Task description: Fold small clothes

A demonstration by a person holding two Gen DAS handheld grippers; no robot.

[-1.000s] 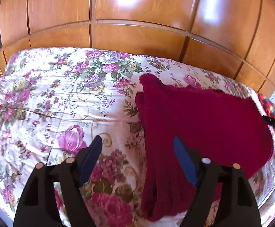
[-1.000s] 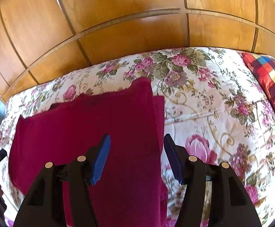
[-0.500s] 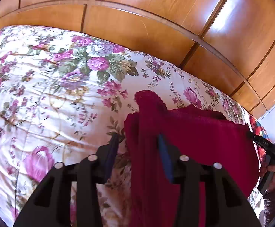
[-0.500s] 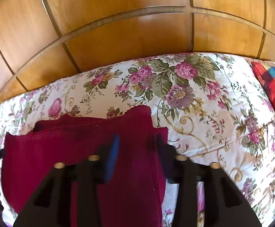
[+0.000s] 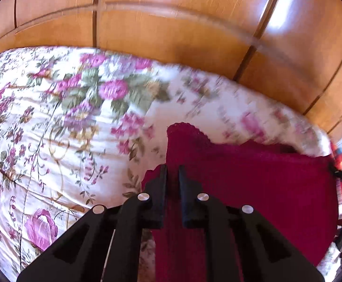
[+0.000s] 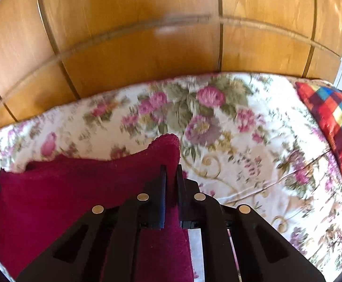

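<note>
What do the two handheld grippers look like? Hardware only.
Both match: the left gripper and right gripper are matte black, with two angular linkage arms with cut-out windows, four round silver pivot pins each and flat narrow fingers. No markings or cables visible.

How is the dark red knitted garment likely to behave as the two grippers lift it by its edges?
The dark red knitted garment will probably sag between the left gripper and the right gripper, since it already dips between its raised corners. Its thick knit looks grippy, so slipping seems unlikely. It may drag on the floral bedspread.
</note>
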